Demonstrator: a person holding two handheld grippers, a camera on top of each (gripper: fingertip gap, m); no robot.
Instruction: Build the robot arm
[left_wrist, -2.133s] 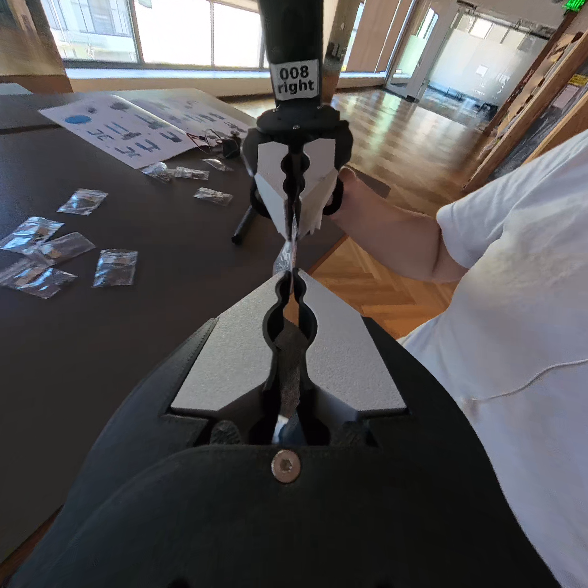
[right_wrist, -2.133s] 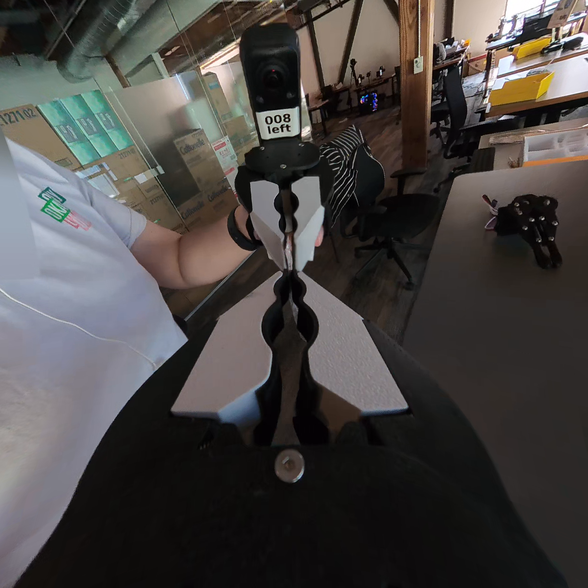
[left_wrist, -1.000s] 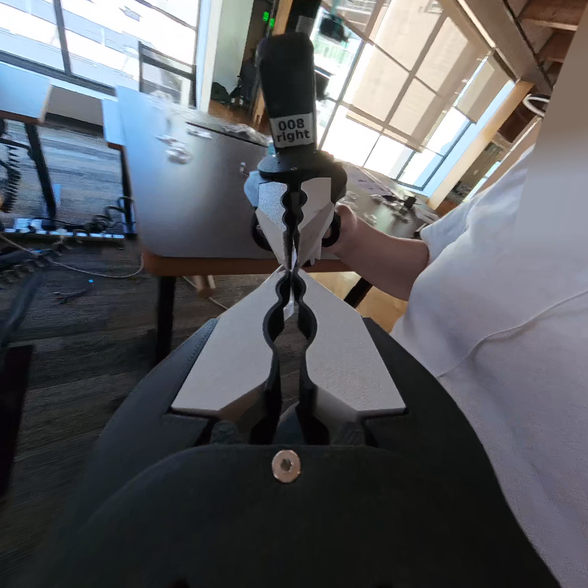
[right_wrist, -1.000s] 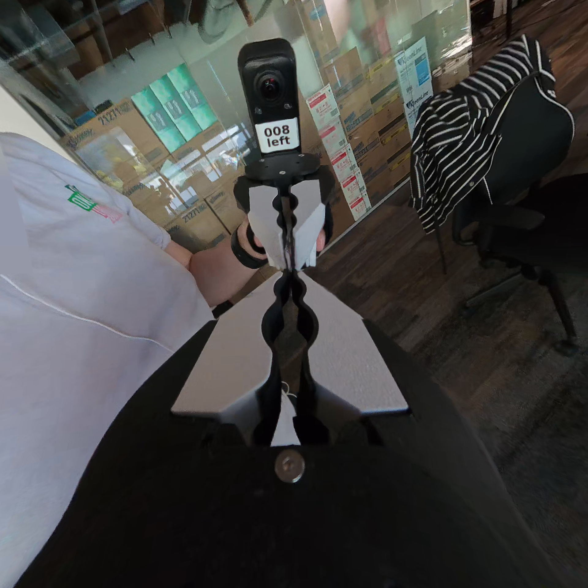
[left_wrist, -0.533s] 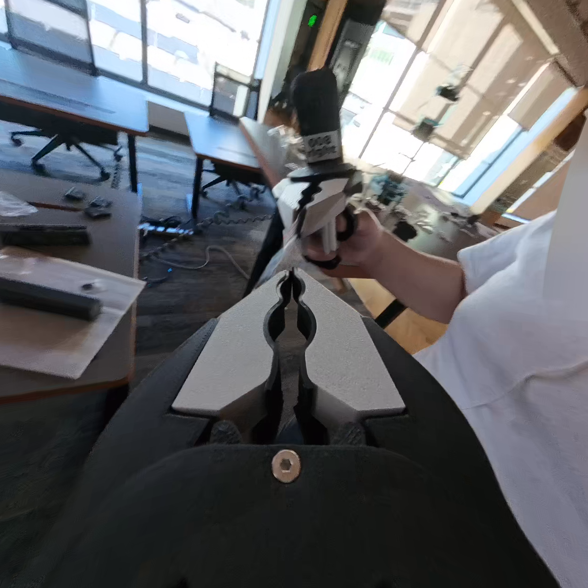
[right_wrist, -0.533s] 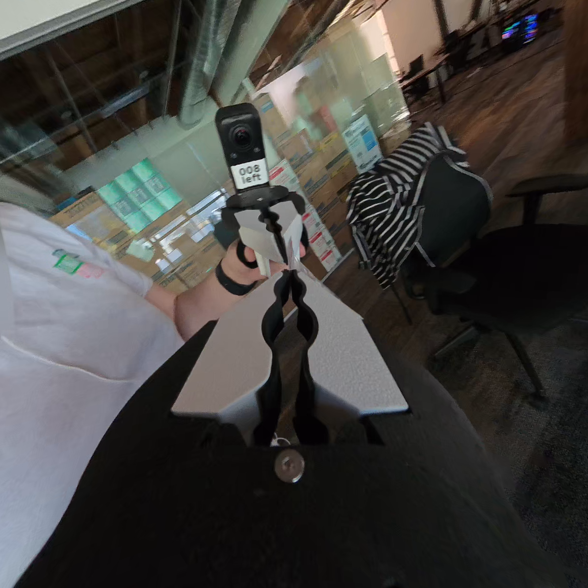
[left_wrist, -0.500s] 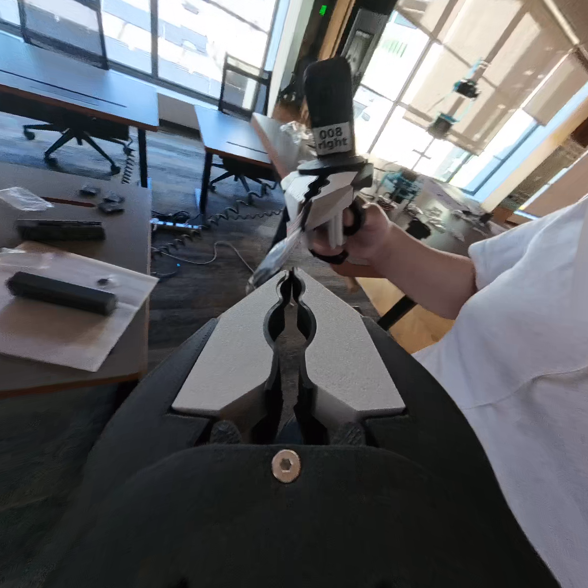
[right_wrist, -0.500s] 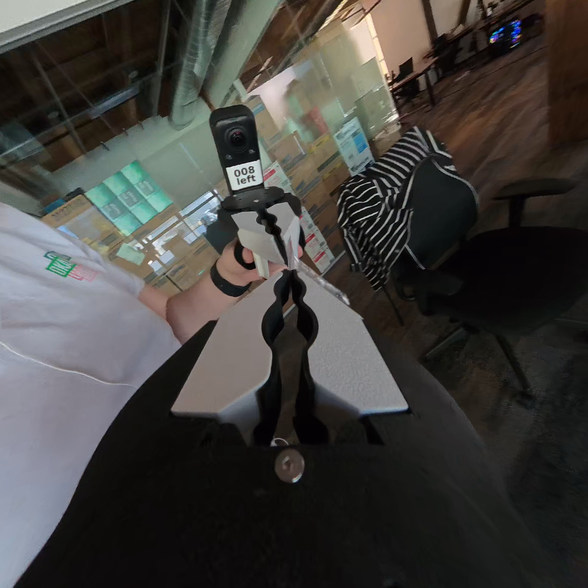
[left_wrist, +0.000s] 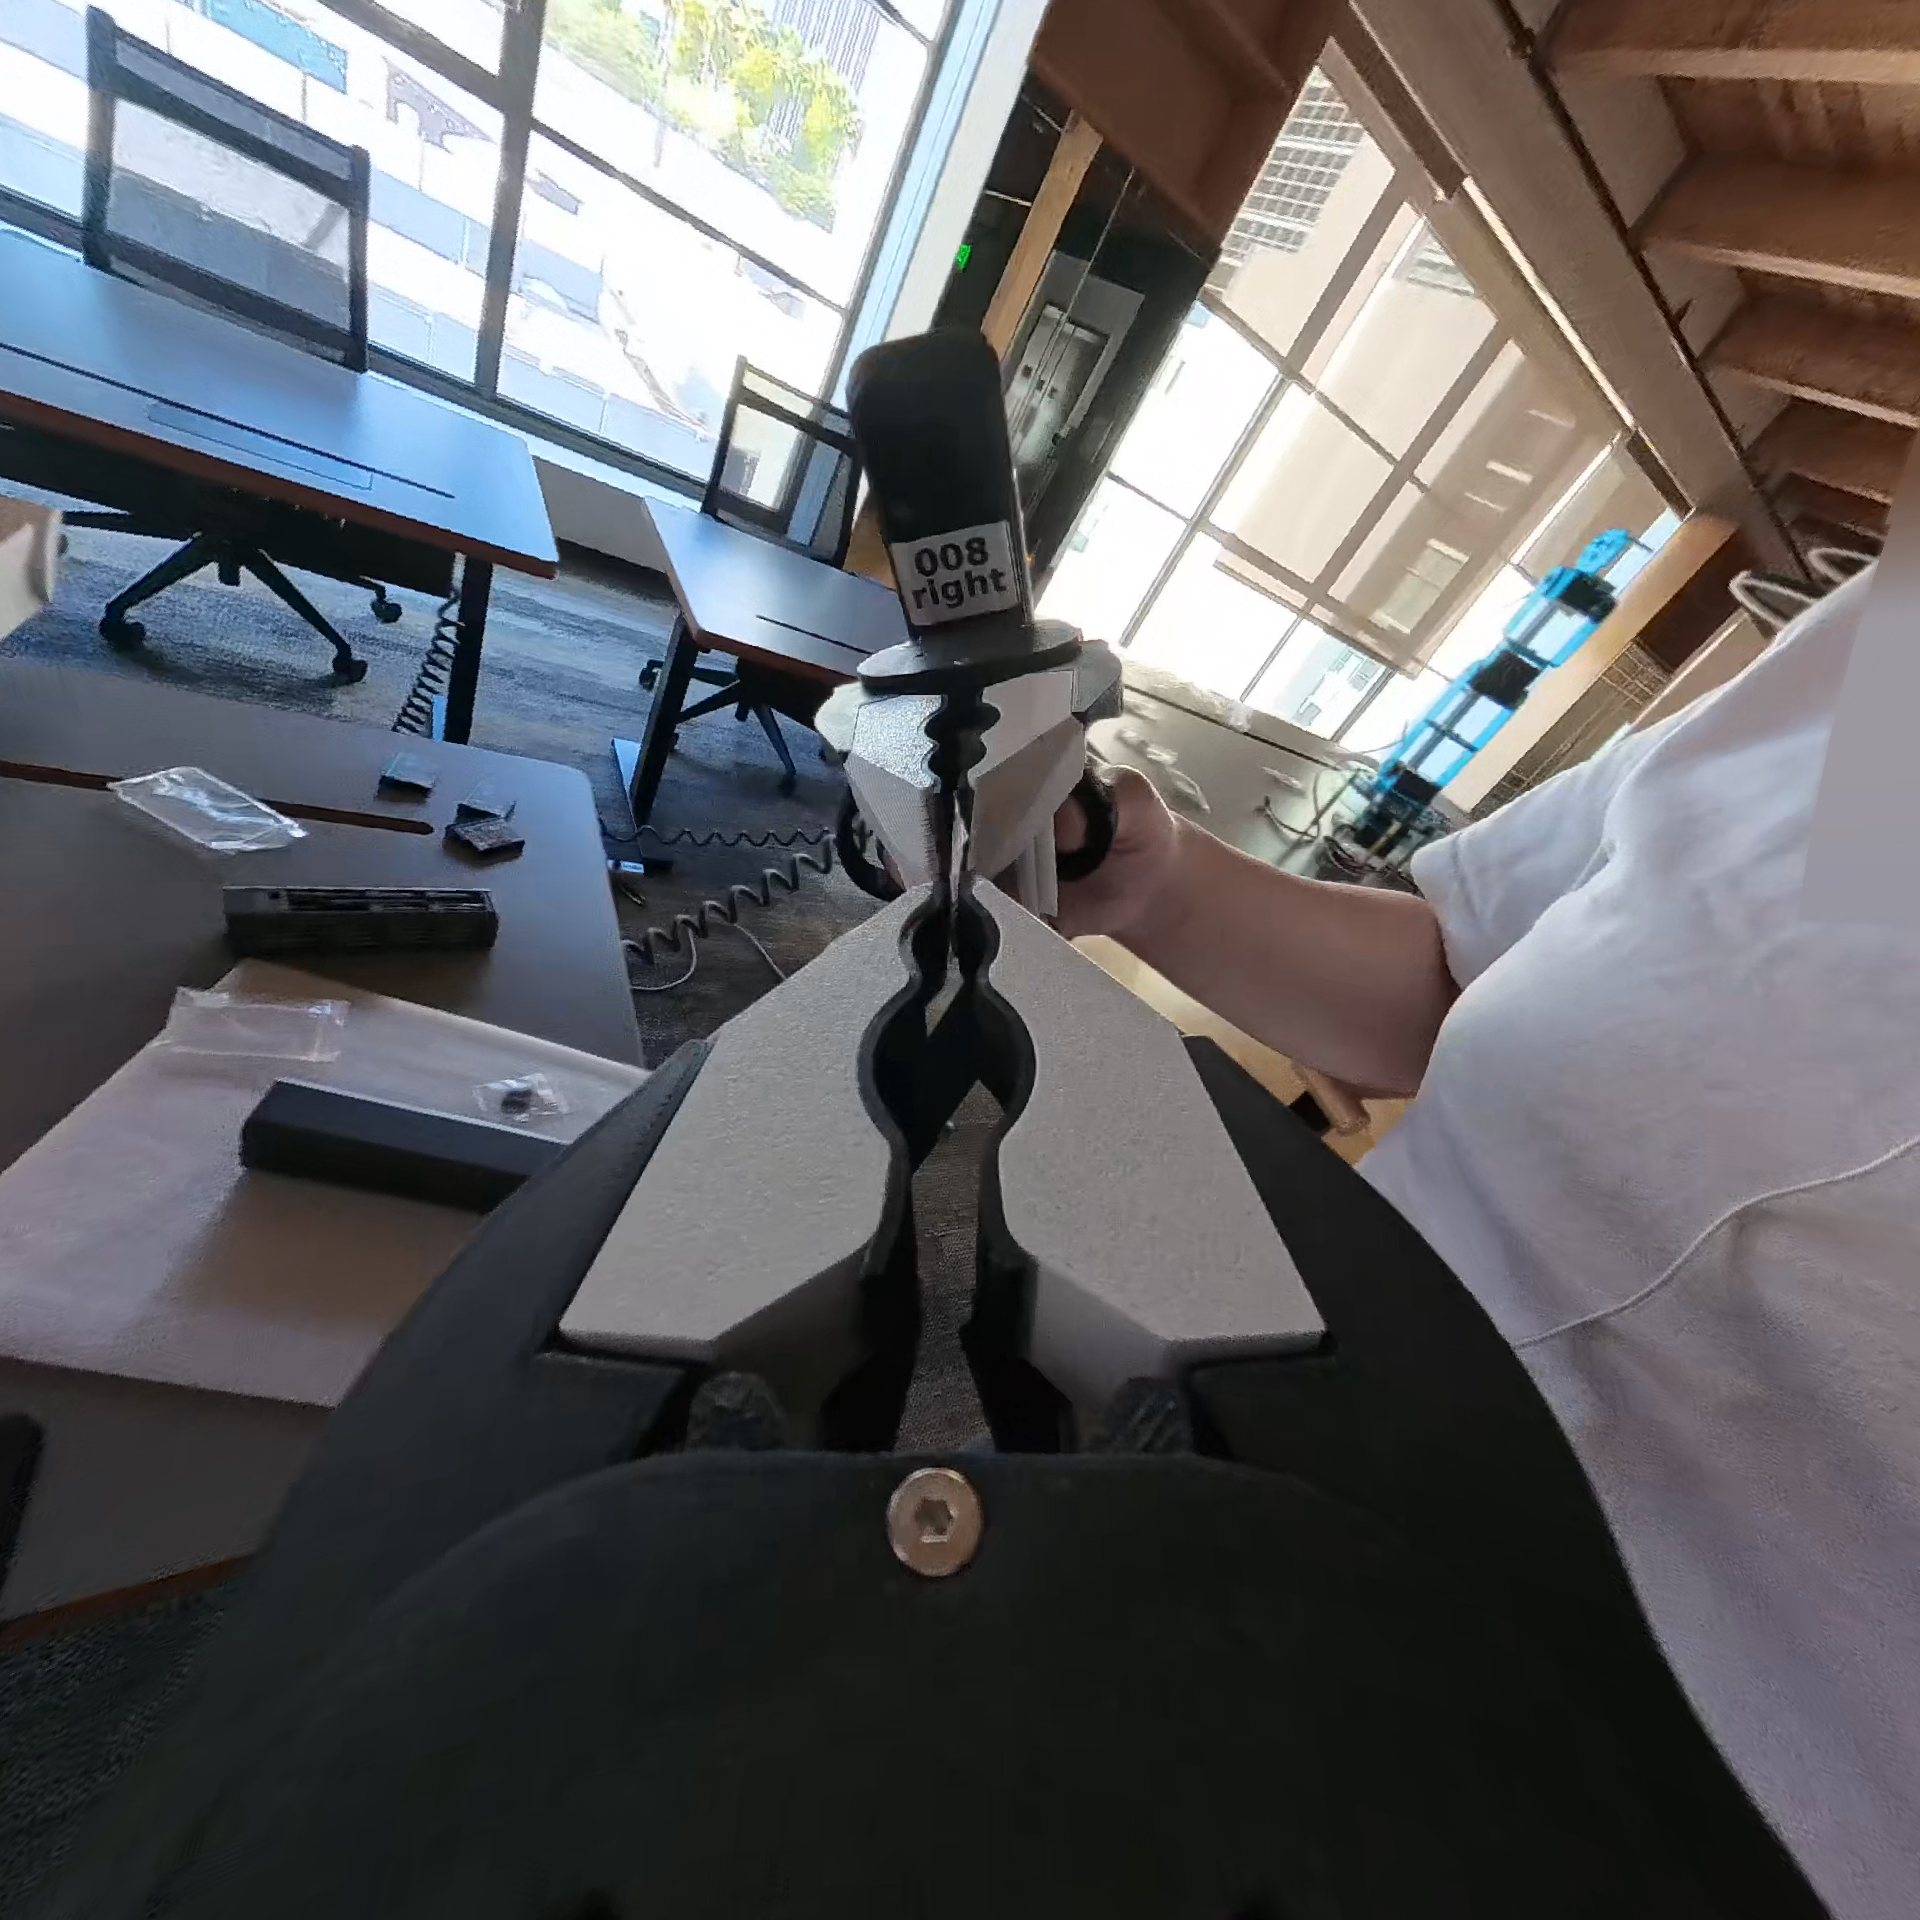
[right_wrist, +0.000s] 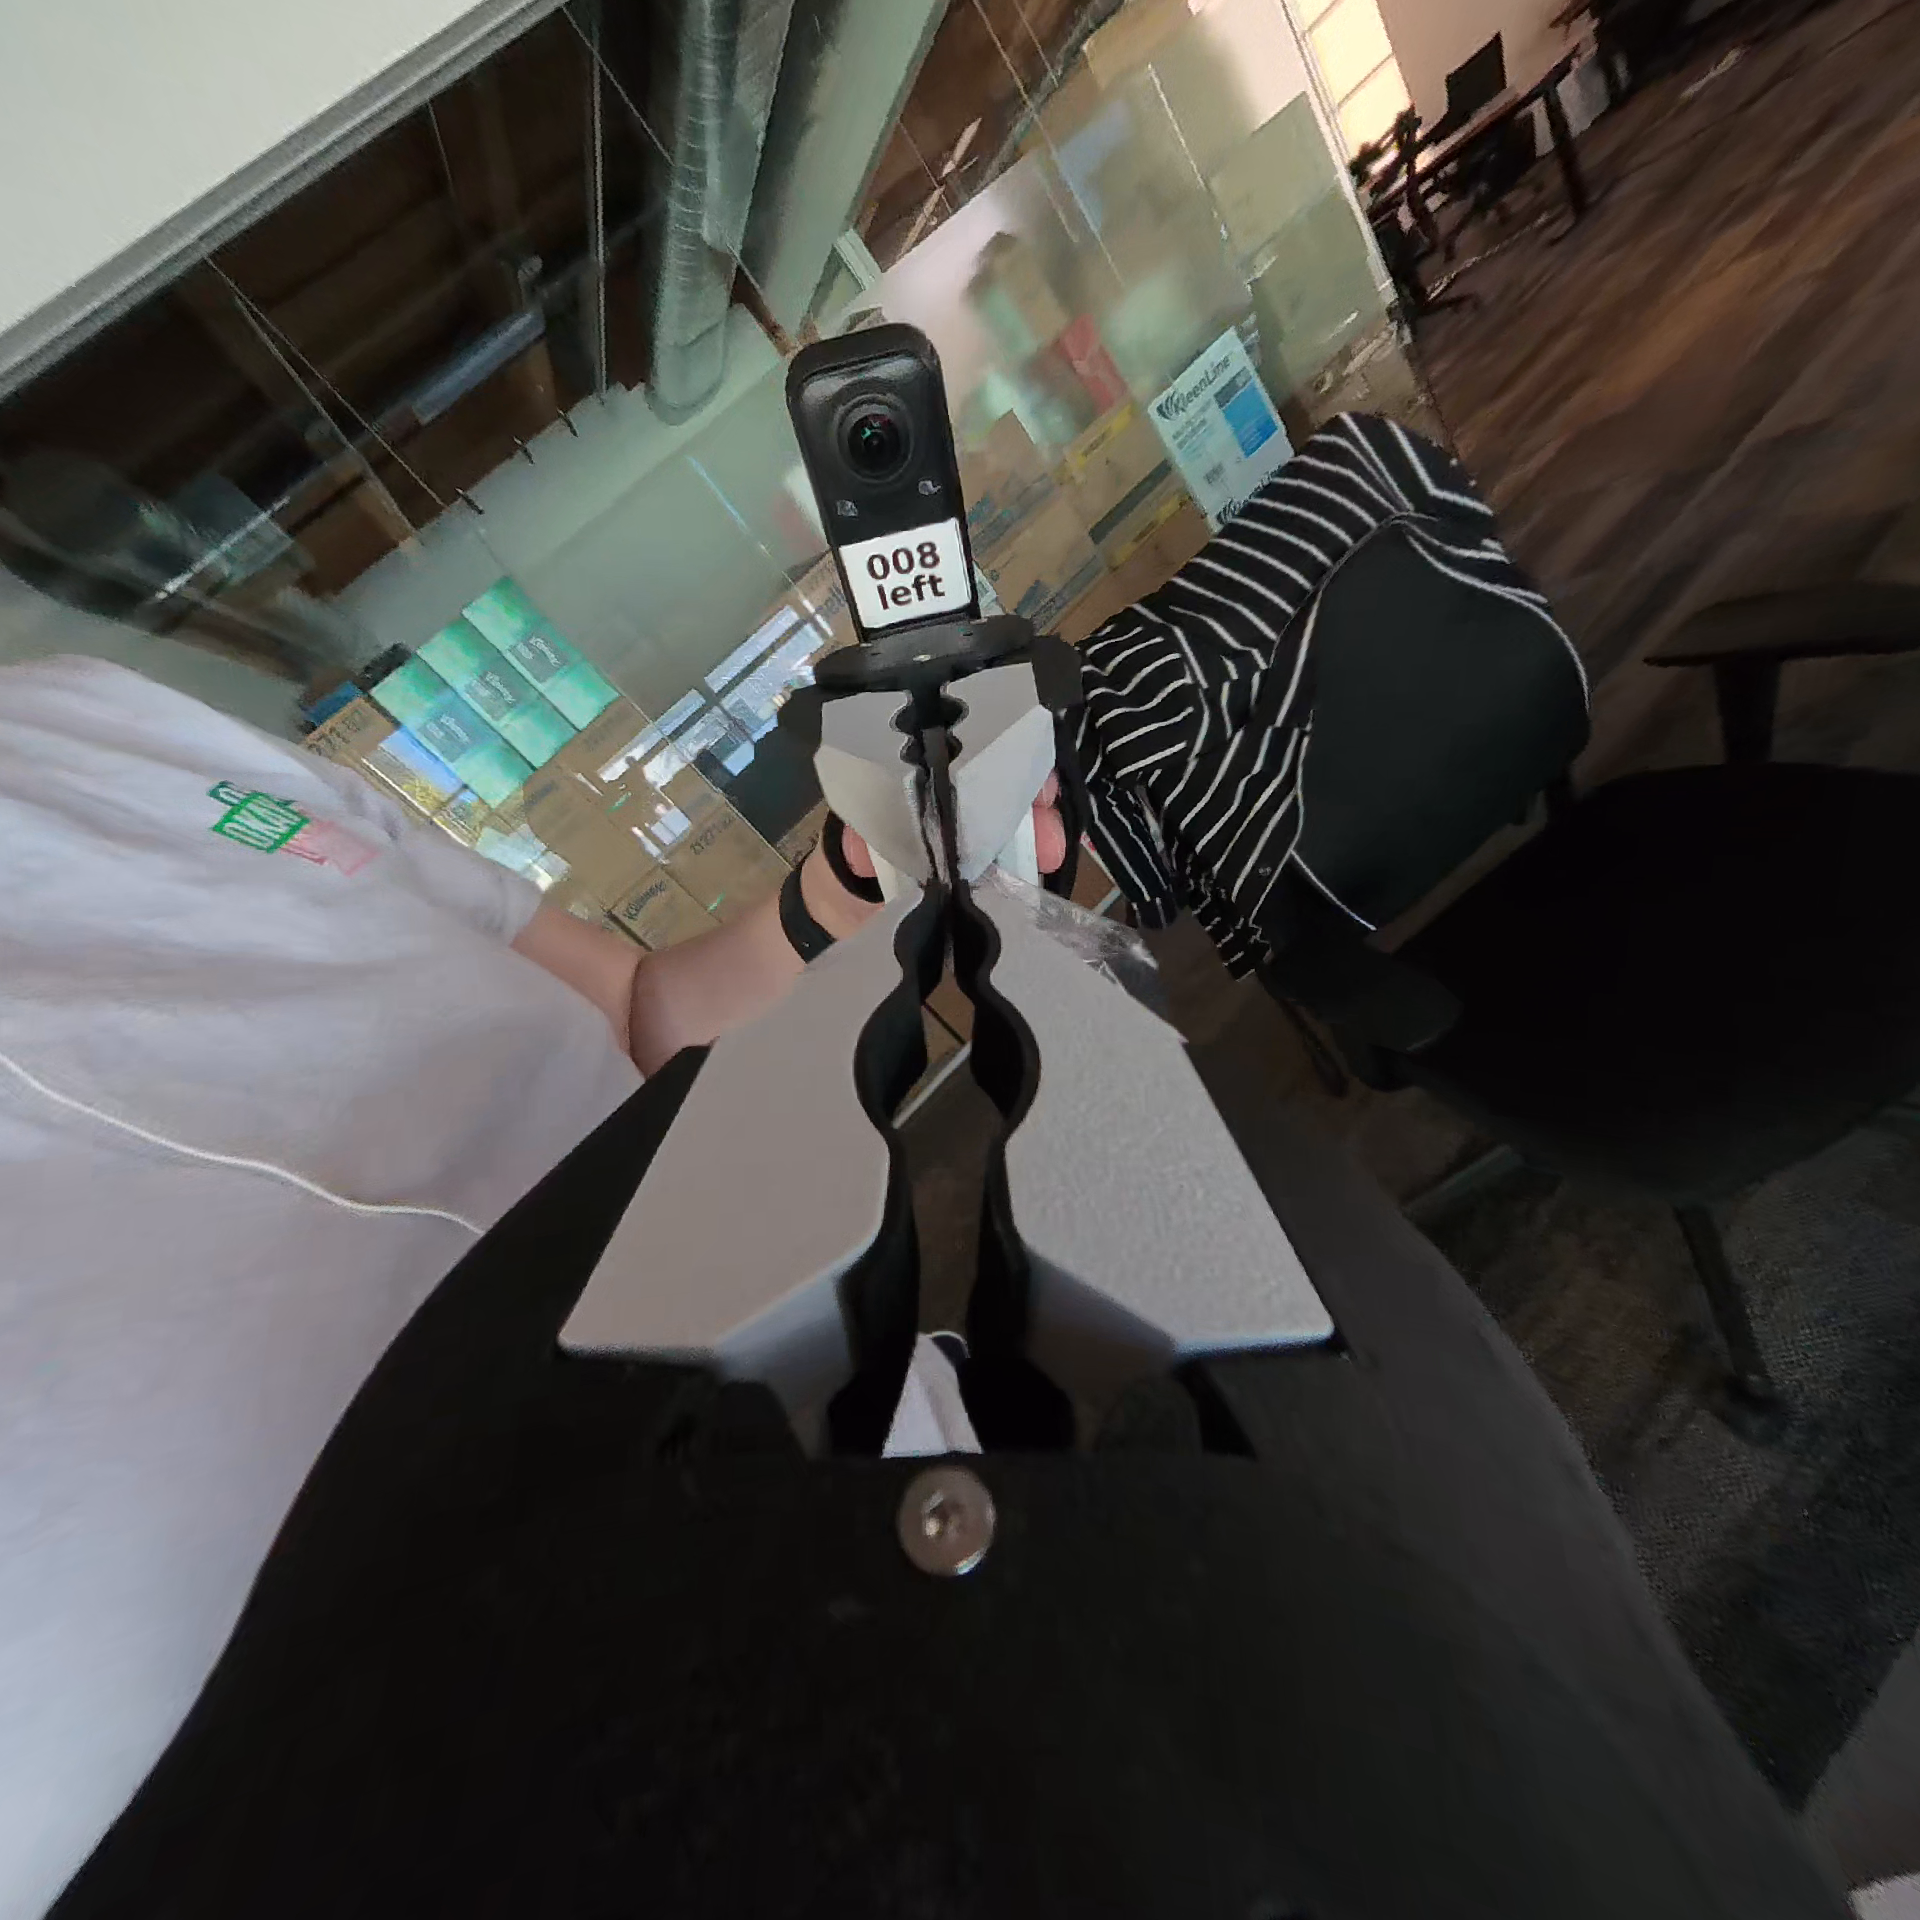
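Two grippers meet tip to tip over one clear plastic bag.
The left gripper (left_wrist: 948, 920) and right gripper (right_wrist: 940, 904) both pinch the plastic bag (right_wrist: 1081, 930), in the air beside the desk (left_wrist: 312, 1247).

The right gripper (right_wrist: 948, 902) meets the left gripper (right_wrist: 943, 873) tip to tip, both clamped on a clear plastic bag (right_wrist: 1081, 928), before a striped garment (right_wrist: 1226, 665) draped over a chair (right_wrist: 1558, 790).

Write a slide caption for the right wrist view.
Right tongs and left tongs meet tip to tip, pinching a clear plastic bag.
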